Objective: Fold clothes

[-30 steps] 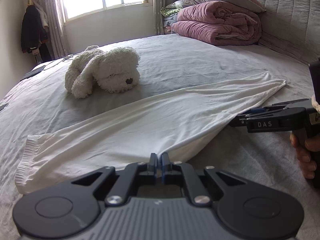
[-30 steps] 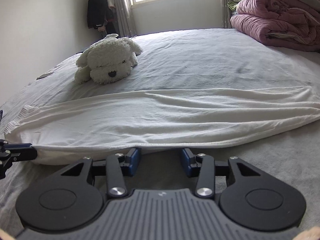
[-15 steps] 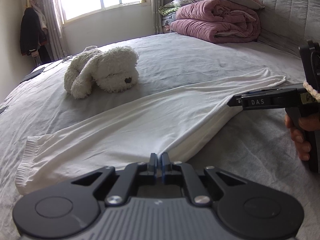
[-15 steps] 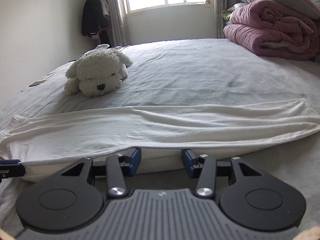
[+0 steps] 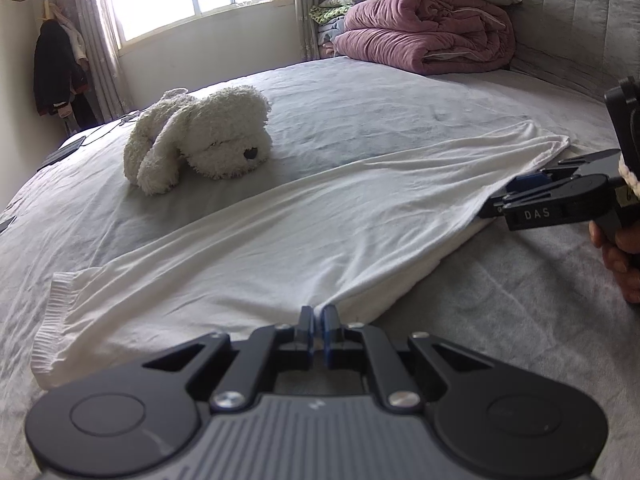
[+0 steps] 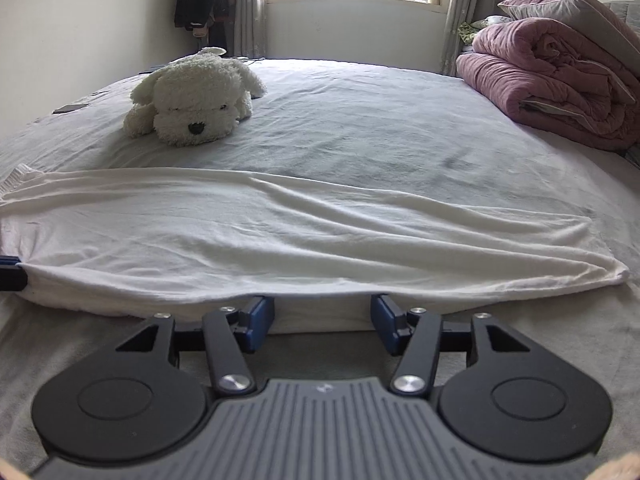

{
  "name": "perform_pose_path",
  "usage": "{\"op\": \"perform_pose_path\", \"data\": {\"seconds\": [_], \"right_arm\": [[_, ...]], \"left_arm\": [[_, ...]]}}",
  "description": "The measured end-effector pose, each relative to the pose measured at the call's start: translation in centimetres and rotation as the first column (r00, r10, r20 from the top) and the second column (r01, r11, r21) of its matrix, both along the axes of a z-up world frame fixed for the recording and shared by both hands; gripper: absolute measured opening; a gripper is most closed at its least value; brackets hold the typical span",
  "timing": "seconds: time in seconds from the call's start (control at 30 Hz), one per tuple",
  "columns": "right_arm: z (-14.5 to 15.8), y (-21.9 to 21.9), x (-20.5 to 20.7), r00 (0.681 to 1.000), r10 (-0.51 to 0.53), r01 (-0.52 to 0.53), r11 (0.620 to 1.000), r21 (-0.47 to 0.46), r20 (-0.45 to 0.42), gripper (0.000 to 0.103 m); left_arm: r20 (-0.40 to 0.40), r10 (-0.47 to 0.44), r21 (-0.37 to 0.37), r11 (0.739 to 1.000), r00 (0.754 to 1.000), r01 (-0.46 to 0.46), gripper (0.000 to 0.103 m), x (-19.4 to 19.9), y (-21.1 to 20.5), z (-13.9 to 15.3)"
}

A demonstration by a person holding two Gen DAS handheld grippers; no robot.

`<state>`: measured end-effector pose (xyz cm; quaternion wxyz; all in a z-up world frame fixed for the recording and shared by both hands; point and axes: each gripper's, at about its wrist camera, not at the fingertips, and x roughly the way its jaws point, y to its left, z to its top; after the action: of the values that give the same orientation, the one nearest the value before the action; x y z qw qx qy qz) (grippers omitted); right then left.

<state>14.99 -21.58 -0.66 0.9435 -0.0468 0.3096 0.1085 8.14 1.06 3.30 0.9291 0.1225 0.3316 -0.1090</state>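
A long white garment point(image 5: 300, 232) lies folded lengthwise across the grey bed point(image 5: 380, 100), with its ribbed cuff at the left end. My left gripper point(image 5: 318, 314) is shut on the garment's near edge, pinching the cloth into a small peak. My right gripper point(image 6: 323, 314) sits at the near hem of the garment point(image 6: 280, 232), further right. Its jaws are opening and the blue pads stand apart on either side of the hem, not pressing it. In the left wrist view the right gripper point(image 5: 500, 196) shows at the garment's right part, held by a hand point(image 5: 620, 256).
A white plush dog point(image 5: 200, 140) lies on the bed beyond the garment, also in the right wrist view point(image 6: 192, 100). A folded pink quilt point(image 5: 424, 36) and pillows are stacked by the headboard point(image 5: 568, 12). Dark flat items point(image 5: 60, 152) lie at the bed's far left edge.
The right gripper's jaws have spread wider at the hem and its view has swung and rolled a little. The left gripper has kept its pinch and stayed put.
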Motion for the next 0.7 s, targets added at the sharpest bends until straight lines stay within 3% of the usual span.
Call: {"op": "perform_pose_path", "data": {"seconds": [0.4,0.5,0.63,0.7], "right_arm": [[-0.1,-5.8,2.4,0.976,-0.218,0.218,0.976,0.024,0.013,0.060],[-0.4,-8.6,3.1,0.966,-0.260,0.260,0.961,0.099,-0.016,0.062],[-0.4,-10.8,3.4,0.932,-0.363,0.362,0.930,0.057,0.004,0.062],[-0.6,-12.5,3.5,0.912,-0.410,0.409,0.907,0.097,-0.012,0.062]], "left_arm": [[-0.019,-0.027,0.038,0.999,0.999,0.028,0.005,-0.3,-0.4,-0.6],[-0.019,-0.033,0.045,0.998,0.999,0.034,0.005,-0.5,-0.5,-0.7],[-0.022,-0.039,0.052,0.998,0.999,0.040,0.005,-0.6,-0.5,-0.7],[-0.023,-0.042,0.055,0.998,0.999,0.043,0.005,-0.7,-0.6,-0.7]]}}
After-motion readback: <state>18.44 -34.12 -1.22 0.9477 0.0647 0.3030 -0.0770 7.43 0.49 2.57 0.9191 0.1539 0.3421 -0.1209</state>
